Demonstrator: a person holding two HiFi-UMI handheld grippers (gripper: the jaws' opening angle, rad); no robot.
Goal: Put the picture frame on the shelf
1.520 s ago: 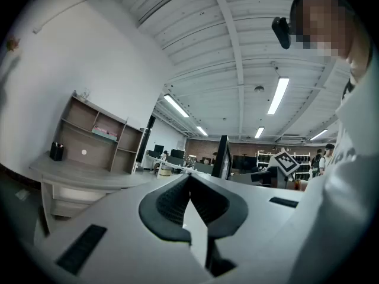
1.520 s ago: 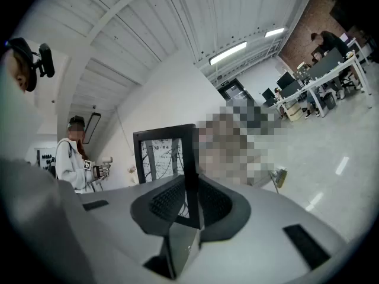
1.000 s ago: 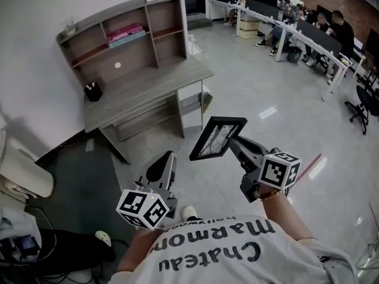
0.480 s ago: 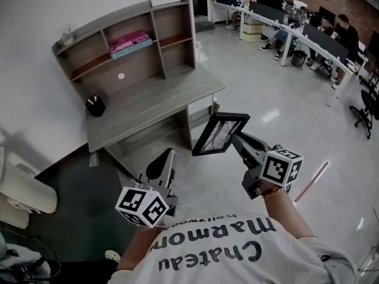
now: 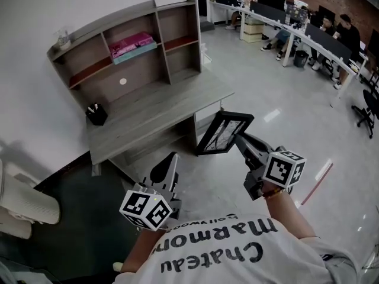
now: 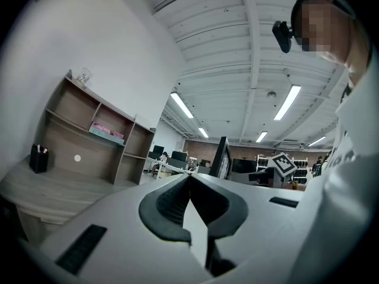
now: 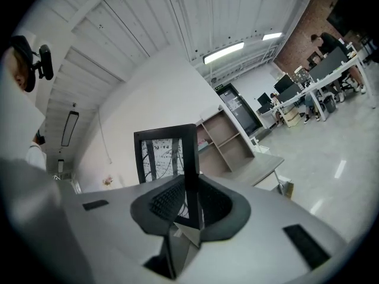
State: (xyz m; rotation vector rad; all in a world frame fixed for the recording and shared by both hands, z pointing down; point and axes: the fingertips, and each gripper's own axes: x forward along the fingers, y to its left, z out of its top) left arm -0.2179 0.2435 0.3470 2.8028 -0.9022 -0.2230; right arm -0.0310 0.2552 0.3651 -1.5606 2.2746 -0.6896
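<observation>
**Picture frame (image 5: 224, 133) in the air, not on the shelf (image 5: 136, 78)**

Right gripper (image 5: 238, 139) jaws clamped on the frame's edge. The frame is tilted, just beside the desk (image 5: 160, 108) that carries the shelf. Left gripper (image 5: 169, 163) jaws pressed together, nothing between them.

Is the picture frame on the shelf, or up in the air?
Up in the air. The right gripper's fingers pinch the picture frame by its edge, short of the shelf.

A black pen pot (image 5: 95, 113) stands on the grey desk (image 5: 160, 108)
</observation>
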